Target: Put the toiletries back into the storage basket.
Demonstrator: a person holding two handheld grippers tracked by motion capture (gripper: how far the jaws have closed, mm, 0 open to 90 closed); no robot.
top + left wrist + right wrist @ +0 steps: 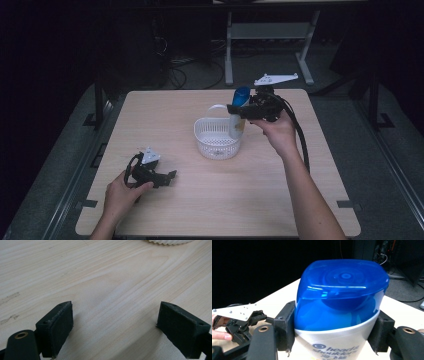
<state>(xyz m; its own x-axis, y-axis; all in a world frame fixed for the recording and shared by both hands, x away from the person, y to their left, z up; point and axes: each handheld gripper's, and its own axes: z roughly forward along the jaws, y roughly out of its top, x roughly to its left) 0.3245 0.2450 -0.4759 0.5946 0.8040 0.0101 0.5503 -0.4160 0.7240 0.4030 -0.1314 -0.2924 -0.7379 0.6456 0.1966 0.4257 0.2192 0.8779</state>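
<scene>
Blue-capped bottle hanging mid-frame, my right gripper clamping it, lowering into basket pending; left gripper idling, gaping.

Worktop bare around left claw; basket mid-table, bottle seemingly over its right rim.

The white shampoo bottle with a blue cap reads "head & shoulders", with unreadable characters beneath.
</scene>
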